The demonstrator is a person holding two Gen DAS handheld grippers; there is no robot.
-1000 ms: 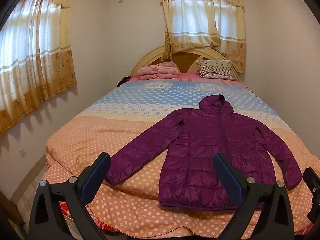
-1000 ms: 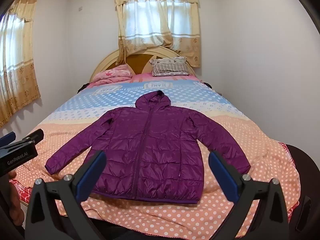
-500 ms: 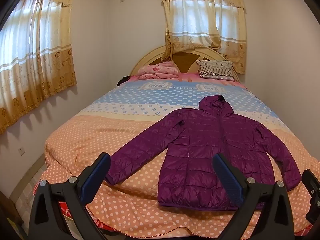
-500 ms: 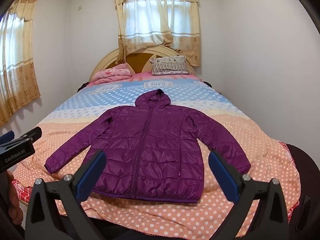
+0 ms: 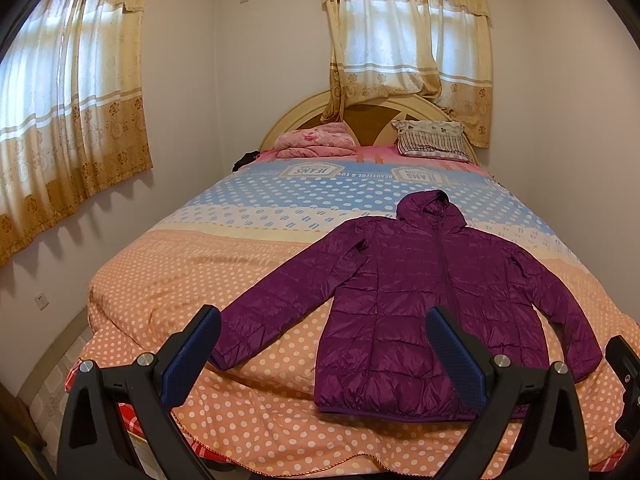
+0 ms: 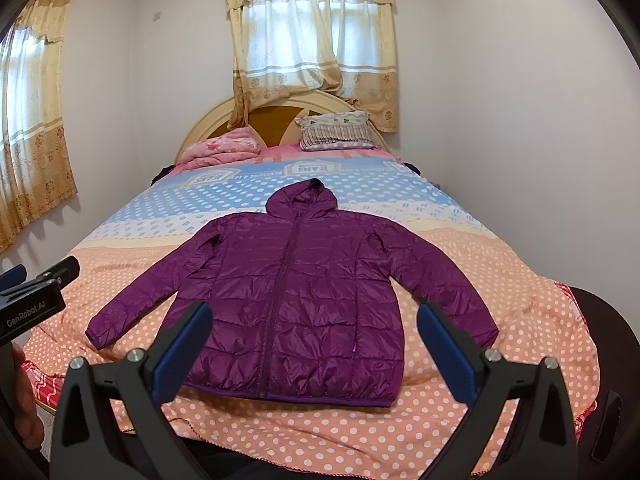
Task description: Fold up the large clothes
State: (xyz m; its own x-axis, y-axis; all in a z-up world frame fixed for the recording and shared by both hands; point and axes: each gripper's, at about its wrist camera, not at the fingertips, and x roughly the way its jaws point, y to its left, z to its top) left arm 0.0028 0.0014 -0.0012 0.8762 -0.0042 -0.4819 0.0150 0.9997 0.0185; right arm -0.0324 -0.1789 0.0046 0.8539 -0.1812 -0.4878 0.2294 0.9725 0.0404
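Note:
A purple hooded puffer jacket (image 5: 420, 304) (image 6: 296, 304) lies flat, zipped and face up, on the dotted bedspread, both sleeves spread outward, hem toward me. My left gripper (image 5: 324, 350) hovers open before the foot of the bed, above the jacket's left sleeve and hem, holding nothing. In its own view my right gripper (image 6: 314, 346) is open and empty too, centred over the jacket's lower half and clear of it. The left gripper's body (image 6: 34, 304) shows at the left edge of the right wrist view.
The bed (image 5: 172, 280) fills the room, walls close on both sides. A pink folded blanket (image 5: 316, 142) and a patterned pillow (image 5: 434, 142) rest by the headboard. Curtained windows (image 5: 376, 36) are behind and to the left. A dark rounded object (image 6: 604, 344) sits at the bed's right corner.
Both views drifted slightly: the jacket sits a touch lower in the left wrist view, and the left gripper's body rose a little in the right wrist view. Jaws stay open.

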